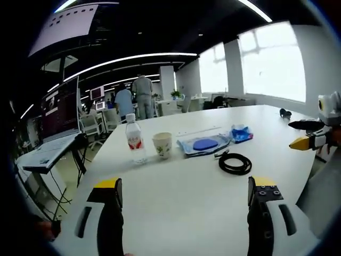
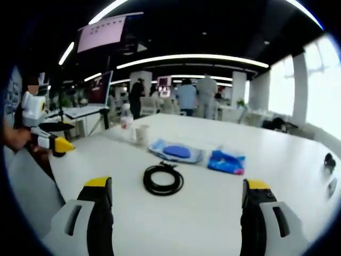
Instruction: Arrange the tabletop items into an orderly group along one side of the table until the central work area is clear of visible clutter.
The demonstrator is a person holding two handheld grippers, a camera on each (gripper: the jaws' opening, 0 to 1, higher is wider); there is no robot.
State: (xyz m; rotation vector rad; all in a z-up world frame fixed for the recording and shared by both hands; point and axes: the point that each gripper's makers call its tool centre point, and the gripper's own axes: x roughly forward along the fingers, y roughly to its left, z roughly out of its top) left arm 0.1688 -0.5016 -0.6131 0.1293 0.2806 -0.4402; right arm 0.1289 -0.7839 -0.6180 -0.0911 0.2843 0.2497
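Observation:
On the white table (image 1: pixel 176 186) stand a clear water bottle (image 1: pixel 135 140) and a paper cup (image 1: pixel 162 145) side by side. To their right lie a blue disc in a clear bag (image 1: pixel 205 144), a blue packet (image 1: pixel 241 133) and a coiled black cable (image 1: pixel 235 162). My left gripper (image 1: pixel 185 197) is open over the near table edge, holding nothing. My right gripper (image 1: pixel 298 133) comes in from the right, open. In the right gripper view the cable (image 2: pixel 163 180) lies just ahead of the open, empty right gripper (image 2: pixel 177 197), with the bagged disc (image 2: pixel 177 151), packet (image 2: pixel 226 161), cup (image 2: pixel 141 133) and bottle (image 2: pixel 126 121) behind it.
A small black object (image 1: pixel 285 112) lies near the far table edge, also at the right (image 2: pixel 330 160). A laptop on a stand (image 1: pixel 53 146) is beside the table. People stand (image 1: pixel 133 98) in the background. My left gripper (image 2: pixel 63 135) hovers open at the table's left edge.

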